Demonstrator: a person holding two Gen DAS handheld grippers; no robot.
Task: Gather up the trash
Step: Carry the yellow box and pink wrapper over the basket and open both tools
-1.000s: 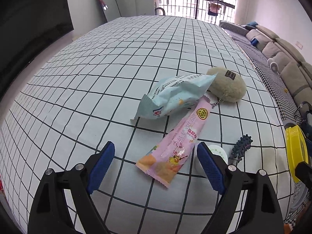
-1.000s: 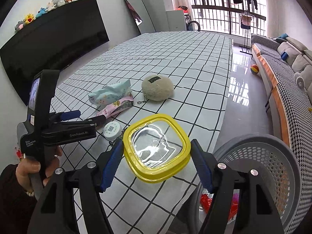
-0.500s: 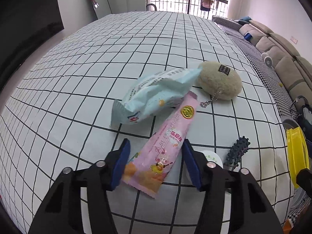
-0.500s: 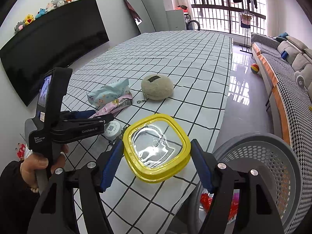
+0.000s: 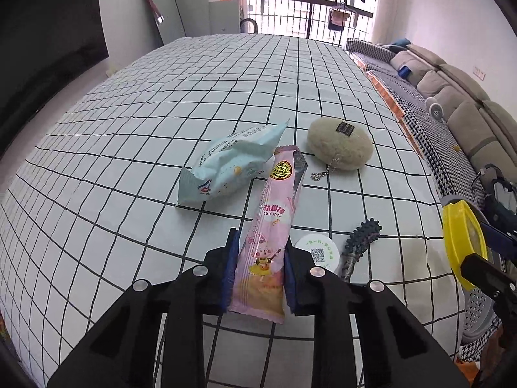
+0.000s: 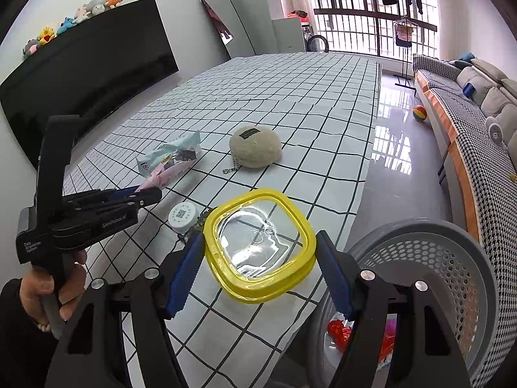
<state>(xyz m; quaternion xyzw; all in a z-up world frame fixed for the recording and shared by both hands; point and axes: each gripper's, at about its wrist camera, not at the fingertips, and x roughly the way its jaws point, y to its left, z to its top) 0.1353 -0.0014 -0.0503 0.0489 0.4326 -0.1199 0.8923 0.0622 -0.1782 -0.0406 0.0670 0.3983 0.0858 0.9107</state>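
2 wrappers: left gripper (image 5: 258, 278) pinches 1 pink wrapper (image 5: 269, 229); right gripper (image 6: 258, 271) clamps 1 yellow lid (image 6: 260, 245).

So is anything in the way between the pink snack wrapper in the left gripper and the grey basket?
Yes. The right gripper, shut on a yellow-rimmed lid, sits between the pink wrapper and the grey basket beside the table. The left gripper would likely need to pass over or around it.

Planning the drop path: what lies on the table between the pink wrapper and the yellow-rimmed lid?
A white round cap with a QR code and a dark spiky brush, side by side, clearest in the left wrist view.
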